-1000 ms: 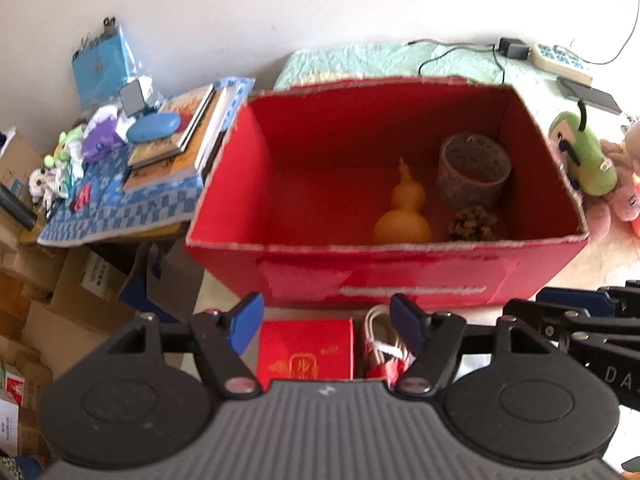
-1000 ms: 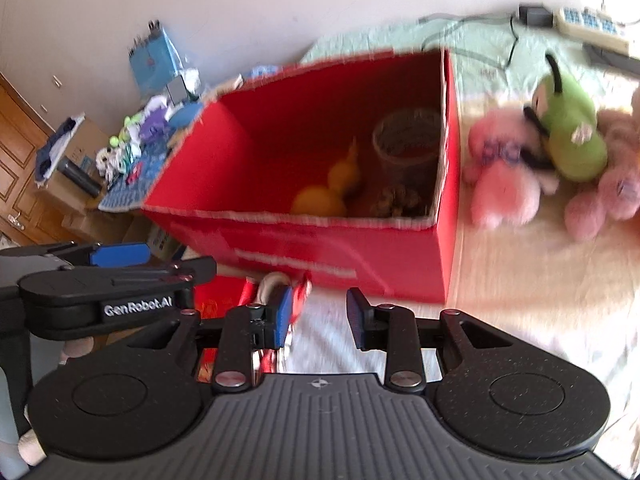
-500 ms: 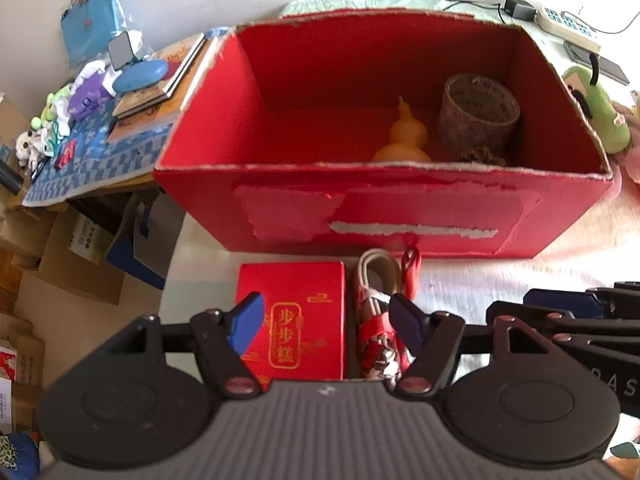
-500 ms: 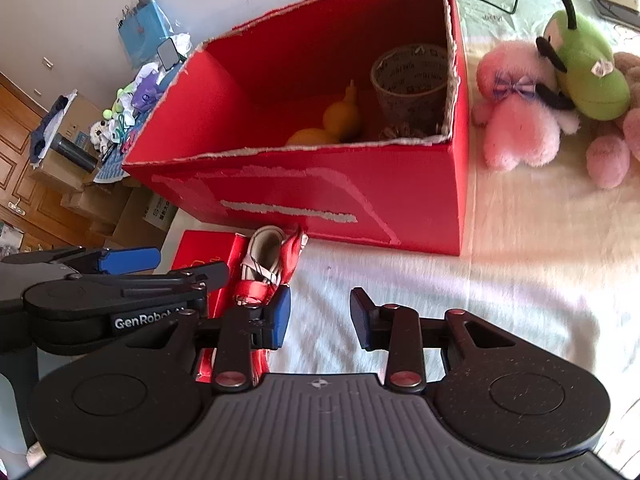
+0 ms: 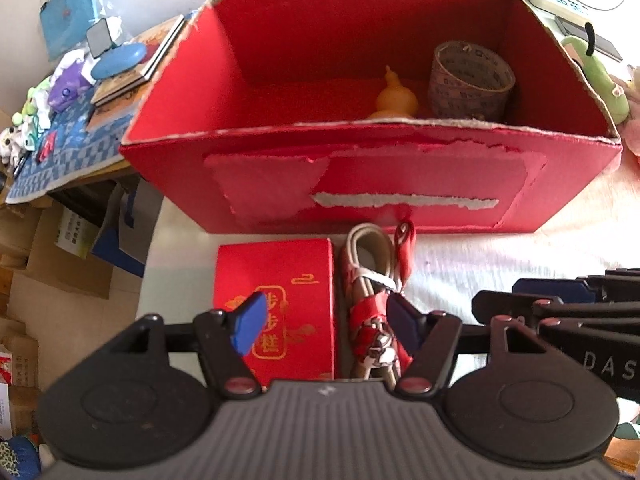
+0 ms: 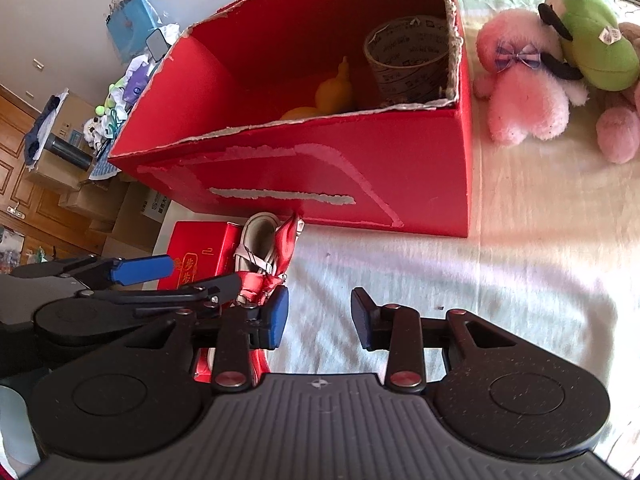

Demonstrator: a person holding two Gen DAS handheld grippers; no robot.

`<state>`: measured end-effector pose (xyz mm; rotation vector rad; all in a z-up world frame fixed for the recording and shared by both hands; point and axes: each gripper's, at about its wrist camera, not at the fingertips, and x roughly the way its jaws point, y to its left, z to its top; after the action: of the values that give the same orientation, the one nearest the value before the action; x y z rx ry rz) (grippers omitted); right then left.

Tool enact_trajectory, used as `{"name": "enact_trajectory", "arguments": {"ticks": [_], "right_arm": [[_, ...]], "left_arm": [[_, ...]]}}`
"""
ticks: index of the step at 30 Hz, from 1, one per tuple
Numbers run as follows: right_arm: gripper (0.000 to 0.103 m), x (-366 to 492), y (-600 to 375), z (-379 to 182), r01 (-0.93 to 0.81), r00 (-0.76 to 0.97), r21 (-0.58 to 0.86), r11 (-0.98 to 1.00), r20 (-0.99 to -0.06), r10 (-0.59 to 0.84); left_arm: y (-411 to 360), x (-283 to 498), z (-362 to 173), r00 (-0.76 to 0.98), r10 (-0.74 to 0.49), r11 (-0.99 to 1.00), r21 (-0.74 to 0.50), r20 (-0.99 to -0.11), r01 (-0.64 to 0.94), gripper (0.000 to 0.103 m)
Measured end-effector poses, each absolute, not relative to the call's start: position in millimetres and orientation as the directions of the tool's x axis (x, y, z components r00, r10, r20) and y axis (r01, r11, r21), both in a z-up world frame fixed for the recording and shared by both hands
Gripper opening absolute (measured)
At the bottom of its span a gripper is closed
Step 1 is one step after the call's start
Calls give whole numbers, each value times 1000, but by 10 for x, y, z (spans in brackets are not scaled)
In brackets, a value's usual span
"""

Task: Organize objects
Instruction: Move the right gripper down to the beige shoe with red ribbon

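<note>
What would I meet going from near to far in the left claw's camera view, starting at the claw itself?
Left claw → small red gift box beside the red-and-white sandal → big red cardboard box's front wall → yellow gourd and tape roll inside it.

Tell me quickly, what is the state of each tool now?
Left tool: open, holding nothing, above the small red box and shoe.
Right tool: open, holding nothing.

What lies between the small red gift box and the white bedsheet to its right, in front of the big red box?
In the left wrist view, a red-and-white sandal lies there, right beside the small red gift box.
</note>
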<state>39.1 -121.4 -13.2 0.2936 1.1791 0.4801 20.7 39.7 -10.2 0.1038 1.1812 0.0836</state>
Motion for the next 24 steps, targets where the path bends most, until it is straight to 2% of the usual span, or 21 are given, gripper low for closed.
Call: {"name": "enact_trajectory", "arguments": {"ticks": [7,11,19,21,24], "right_arm": [[38,428,-1212,-174,-195,276,501,843,-797,537],[43,439,-1159,-198,-205,254,531,822,-782,569],[47,497,-1000,-271,-214,195,587,780,-757,623],[51,509,-933,-303,-218,179,586,781,-762,622],[52,527,-843,-345,-228,158,579,783,-772,616]], "left_arm": [[466,216,-171,364,100,994,107,-926,-1,69],[549,136,-169,376,75,996,89,-924,22,69],[749,-42,-163,374,-33,998,-13,-927,55,69],[748,-89,-148,382,-54,997,-29,-922,71,69],[728,-129,-137,388,-90,993,-55,-917,101,69]]}}
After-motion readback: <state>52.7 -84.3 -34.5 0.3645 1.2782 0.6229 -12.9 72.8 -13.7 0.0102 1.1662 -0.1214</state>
